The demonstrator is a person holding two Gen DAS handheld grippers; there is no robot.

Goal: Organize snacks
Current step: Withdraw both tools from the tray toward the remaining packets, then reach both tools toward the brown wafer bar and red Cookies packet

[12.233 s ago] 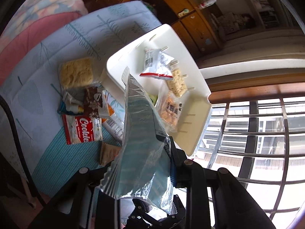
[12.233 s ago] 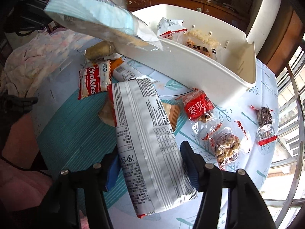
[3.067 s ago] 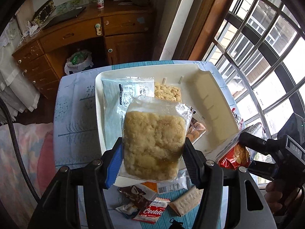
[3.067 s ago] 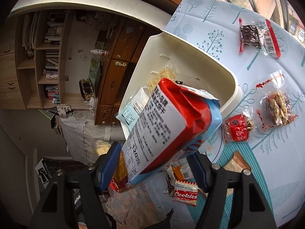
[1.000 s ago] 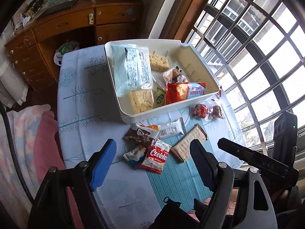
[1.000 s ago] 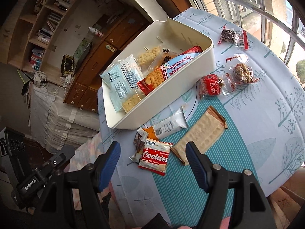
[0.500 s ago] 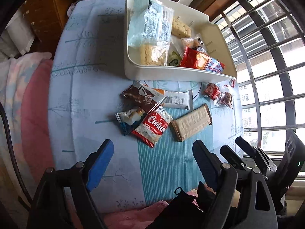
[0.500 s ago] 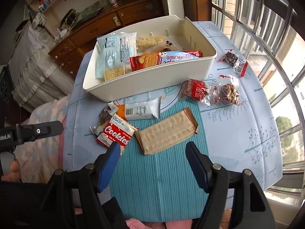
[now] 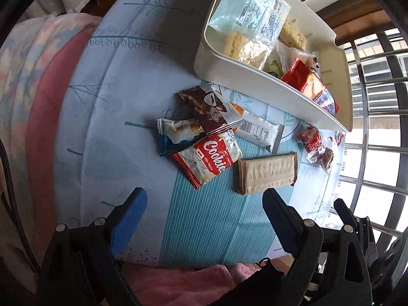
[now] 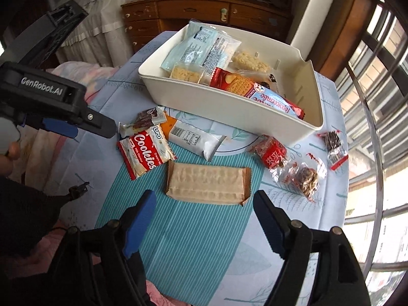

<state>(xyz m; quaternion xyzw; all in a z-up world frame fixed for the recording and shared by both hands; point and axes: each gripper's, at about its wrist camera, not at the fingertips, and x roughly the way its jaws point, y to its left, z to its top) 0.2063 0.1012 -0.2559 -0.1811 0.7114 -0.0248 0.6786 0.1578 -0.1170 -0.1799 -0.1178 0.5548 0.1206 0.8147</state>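
The table bears a white bin already filled with snack packs; just before it lie a tan bar, a Cookies pack and small sweets; left gripper and right gripper hover above, fingers spread and just widening, nothing between them.

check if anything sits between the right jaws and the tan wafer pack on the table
Nothing visible does. The right gripper is open and empty, jaws just widened, with only bare striped tablecloth between it and the tan wafer pack, which lies flat, clear of the cookies pack.
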